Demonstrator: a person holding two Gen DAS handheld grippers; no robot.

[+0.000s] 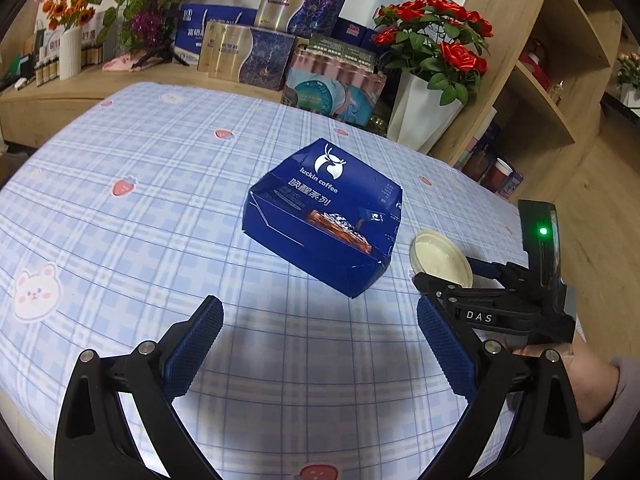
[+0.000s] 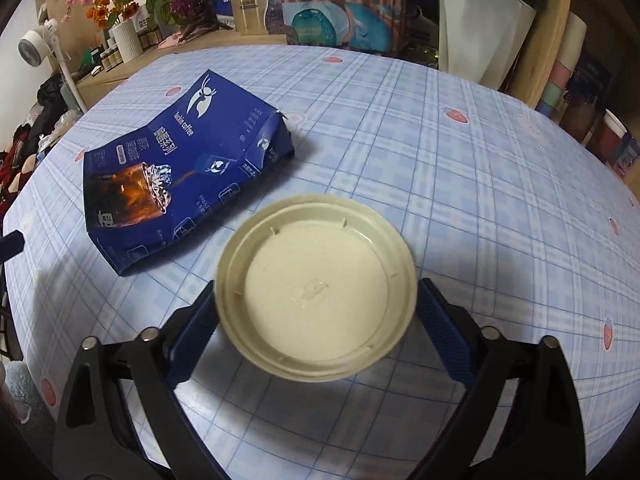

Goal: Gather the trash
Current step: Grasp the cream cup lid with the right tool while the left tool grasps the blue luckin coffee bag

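1. Right tongs (image 2: pixel 316 320): spread wide around the cream lid (image 2: pixel 316 296), which lies upside down on the table (image 2: pixel 480 200). Left pad looks to be at the rim, right pad just beside it with a sliver of gap. Not pinching yet, as far as I can tell.
2. Left tongs (image 1: pixel 320 344): spread, nothing between them, hovering over bare cloth short of the blue coffee bag (image 1: pixel 324 216).
3. Risk on the lid: it's flat, thin and wide, near the limit of the spread. Uneven closing would likely push it sideways or tip it up on edge; pads riding over the rim means a miss.
4. Risk on the bag: looks crumpled and light, so it may slide on the cloth or buckle if gripped on the soft middle.
5. Bag lies just beyond the lid, so a shoved lid could bump it.
6. Far edge: boxes and a white vase (image 2: pixel 480 28), well apart. Low concern.
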